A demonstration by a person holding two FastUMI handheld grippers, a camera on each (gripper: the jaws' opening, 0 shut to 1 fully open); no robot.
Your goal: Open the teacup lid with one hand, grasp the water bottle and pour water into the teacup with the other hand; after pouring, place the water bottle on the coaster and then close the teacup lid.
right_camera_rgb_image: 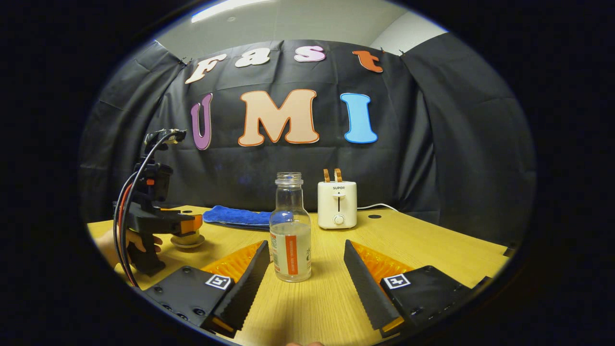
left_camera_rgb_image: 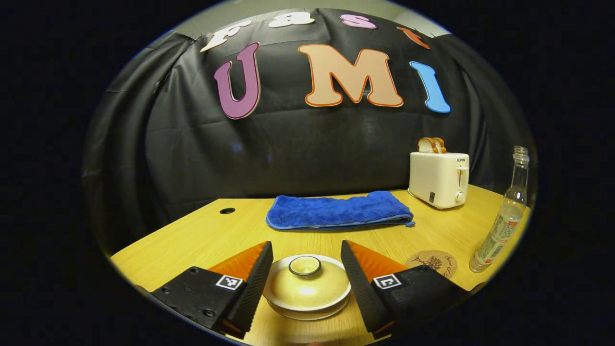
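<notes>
Lid first, so I hold my left gripper [left_camera_rgb_image: 306,276] spread with its fingers flanking the teacup lid [left_camera_rgb_image: 306,284], one on each side and neither pressing yet; the knob [left_camera_rgb_image: 304,265] sits midway between them, which should make closing on it simple. The teacup [right_camera_rgb_image: 188,240] itself stands near the left front of the table [left_camera_rgb_image: 202,235]. My right gripper [right_camera_rgb_image: 305,278] is also spread, lined up on the water bottle [right_camera_rgb_image: 290,228], which stands uncapped and partly filled just ahead of the fingers, not yet between them. Waiting to the right of the cup is the cork coaster [left_camera_rgb_image: 432,263], beside the bottle. Farther back lie a folded blue towel [left_camera_rgb_image: 338,210] and a toaster [left_camera_rgb_image: 438,179] with bread, both well clear of my path.
</notes>
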